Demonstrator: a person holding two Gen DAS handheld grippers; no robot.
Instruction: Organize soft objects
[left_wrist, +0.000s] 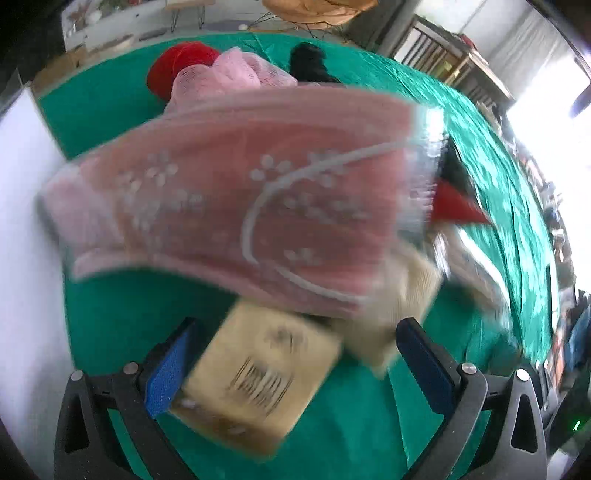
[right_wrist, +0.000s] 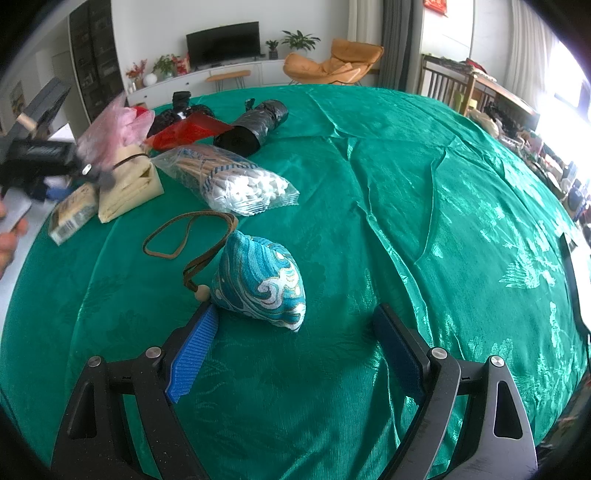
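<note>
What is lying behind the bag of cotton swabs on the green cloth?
Behind the bag of cotton swabs lie a roll of black bags and a red packet. Whatever sits beyond them is partly hidden, so I cannot name it.

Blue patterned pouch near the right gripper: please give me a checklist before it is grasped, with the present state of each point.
1. Right gripper open: ok, jaws stand wide apart.
2. Blue patterned pouch between the jaws: not ok, it lies just ahead of the fingertips, nearer the left pad.
3. Brown cord free: ok, it loops on the green cloth, clear of the cotton swab bag.
4. Left gripper out of the way: ok, it is far off by the beige pouch.
5. Left gripper empty: cannot tell, the view is blurred and a pink packet fills it.
</note>
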